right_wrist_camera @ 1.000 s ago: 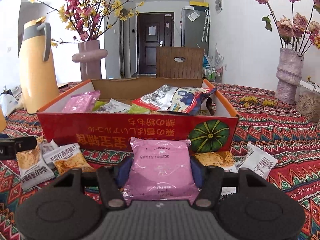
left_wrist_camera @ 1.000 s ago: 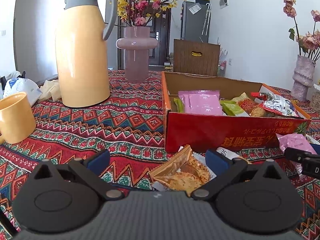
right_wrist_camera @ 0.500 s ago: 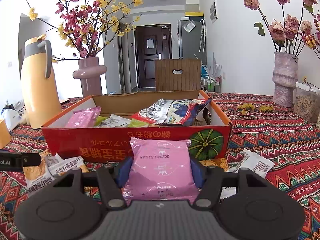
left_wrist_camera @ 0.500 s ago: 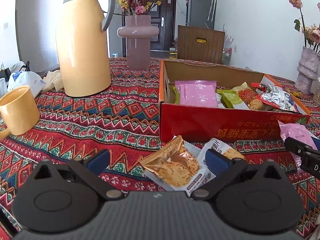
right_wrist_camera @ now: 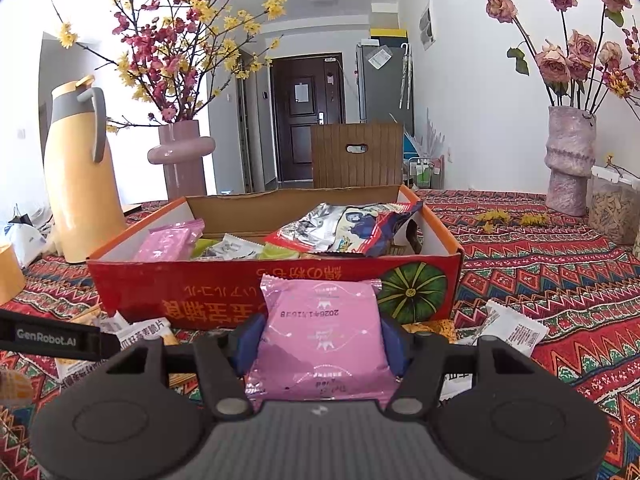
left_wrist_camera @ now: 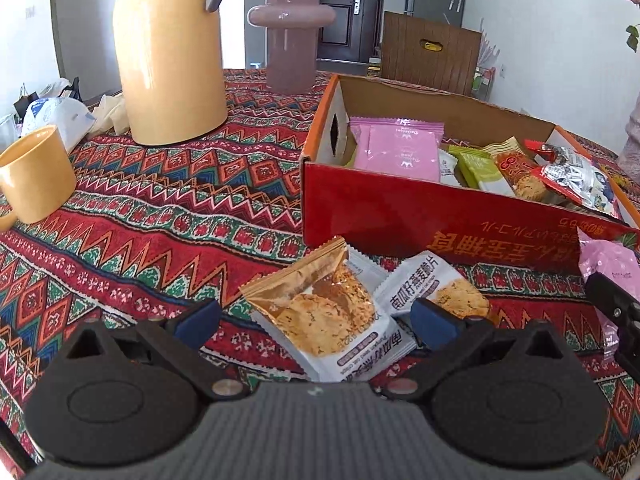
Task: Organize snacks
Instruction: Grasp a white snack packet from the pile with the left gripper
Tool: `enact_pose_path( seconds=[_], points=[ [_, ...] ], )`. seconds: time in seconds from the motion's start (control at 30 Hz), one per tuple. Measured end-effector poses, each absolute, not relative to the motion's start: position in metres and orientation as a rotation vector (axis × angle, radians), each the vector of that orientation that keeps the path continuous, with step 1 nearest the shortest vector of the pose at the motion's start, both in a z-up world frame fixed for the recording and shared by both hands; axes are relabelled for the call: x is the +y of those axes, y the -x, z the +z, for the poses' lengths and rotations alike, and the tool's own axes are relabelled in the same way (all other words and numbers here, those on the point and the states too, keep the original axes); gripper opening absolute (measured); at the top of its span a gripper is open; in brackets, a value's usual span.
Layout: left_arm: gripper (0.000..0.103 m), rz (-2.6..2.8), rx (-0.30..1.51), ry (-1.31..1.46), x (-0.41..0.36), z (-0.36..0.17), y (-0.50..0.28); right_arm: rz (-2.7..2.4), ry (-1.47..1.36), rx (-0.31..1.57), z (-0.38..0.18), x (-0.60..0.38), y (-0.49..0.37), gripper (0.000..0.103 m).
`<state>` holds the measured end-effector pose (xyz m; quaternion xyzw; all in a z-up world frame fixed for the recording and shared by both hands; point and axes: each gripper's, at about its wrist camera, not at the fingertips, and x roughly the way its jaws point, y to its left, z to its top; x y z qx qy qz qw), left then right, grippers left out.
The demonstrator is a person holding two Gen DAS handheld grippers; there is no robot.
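My right gripper (right_wrist_camera: 320, 344) is shut on a pink snack packet (right_wrist_camera: 320, 336) and holds it in front of the red cardboard box (right_wrist_camera: 224, 292), which holds several snacks. My left gripper (left_wrist_camera: 316, 320) is open above a gold-and-white biscuit packet (left_wrist_camera: 324, 316) that lies on the tablecloth. A second white biscuit packet (left_wrist_camera: 432, 284) lies just to its right, by the box (left_wrist_camera: 400, 216). The right gripper and its pink packet (left_wrist_camera: 612, 260) show at the right edge of the left wrist view.
A yellow thermos (left_wrist_camera: 168, 52), a pink vase (left_wrist_camera: 292, 36) and a yellow mug (left_wrist_camera: 32, 176) stand to the left. More packets (right_wrist_camera: 512, 328) lie right of the box. A vase of roses (right_wrist_camera: 568, 160) and a jar (right_wrist_camera: 612, 208) stand at the far right.
My left gripper has risen and tilted down, so the biscuit packets show fully between its fingers. My right gripper has lifted the pink packet a little higher in front of the box.
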<state>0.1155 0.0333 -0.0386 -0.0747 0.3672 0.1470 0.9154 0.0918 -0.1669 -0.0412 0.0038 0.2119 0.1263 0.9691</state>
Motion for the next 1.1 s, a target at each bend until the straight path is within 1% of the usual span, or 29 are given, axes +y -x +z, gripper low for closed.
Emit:
enact_pose_path(
  seconds=[0.13, 0.17, 0.23, 0.27, 0.33, 0.37, 0.43, 0.5, 0.53, 0.6, 0.67, 0.77, 0.97, 1.1],
  points=[
    [0.103, 0.333, 0.768, 0.176, 0.043, -0.045, -0.113, 0.260, -0.014, 0.422, -0.041, -0.168, -0.091, 0.061],
    [0.101, 0.329, 0.770, 0.175, 0.045, -0.046, -0.112, 0.261, -0.016, 0.421, -0.041, -0.169, -0.090, 0.061],
    [0.095, 0.321, 0.776, 0.171, 0.047, -0.047, -0.109, 0.262, -0.018, 0.420, -0.041, -0.169, -0.090, 0.061],
    [0.090, 0.312, 0.780, 0.173, 0.048, -0.048, -0.108, 0.263, -0.019, 0.419, -0.041, -0.169, -0.090, 0.061],
    [0.085, 0.302, 0.776, 0.167, 0.048, -0.047, -0.104, 0.262, -0.020, 0.418, -0.041, -0.169, -0.090, 0.061],
    [0.079, 0.294, 0.775, 0.167, 0.049, -0.047, -0.102, 0.262, -0.020, 0.418, -0.041, -0.169, -0.090, 0.061],
    [0.075, 0.274, 0.774, 0.166, 0.049, -0.045, -0.099, 0.261, -0.020, 0.418, -0.041, -0.170, -0.090, 0.061],
    [0.059, 0.261, 0.771, 0.149, 0.048, -0.045, -0.096, 0.262, -0.020, 0.418, -0.041, -0.170, -0.090, 0.061],
    [0.054, 0.250, 0.769, 0.144, 0.048, -0.044, -0.095, 0.261, -0.021, 0.418, -0.041, -0.170, -0.090, 0.061],
    [0.036, 0.226, 0.768, 0.143, 0.048, -0.043, -0.093, 0.260, -0.022, 0.419, -0.041, -0.170, -0.090, 0.061],
    [0.029, 0.212, 0.767, 0.137, 0.048, -0.042, -0.092, 0.259, -0.022, 0.419, -0.041, -0.170, -0.090, 0.061],
    [0.023, 0.205, 0.759, 0.123, 0.048, -0.043, -0.090, 0.260, -0.022, 0.419, -0.041, -0.170, -0.090, 0.061],
    [0.018, 0.189, 0.728, 0.101, 0.050, -0.040, -0.082, 0.257, -0.025, 0.419, -0.041, -0.172, -0.091, 0.061],
    [0.018, 0.182, 0.705, 0.097, 0.051, -0.035, -0.077, 0.252, -0.028, 0.418, -0.041, -0.173, -0.091, 0.061]
  ],
)
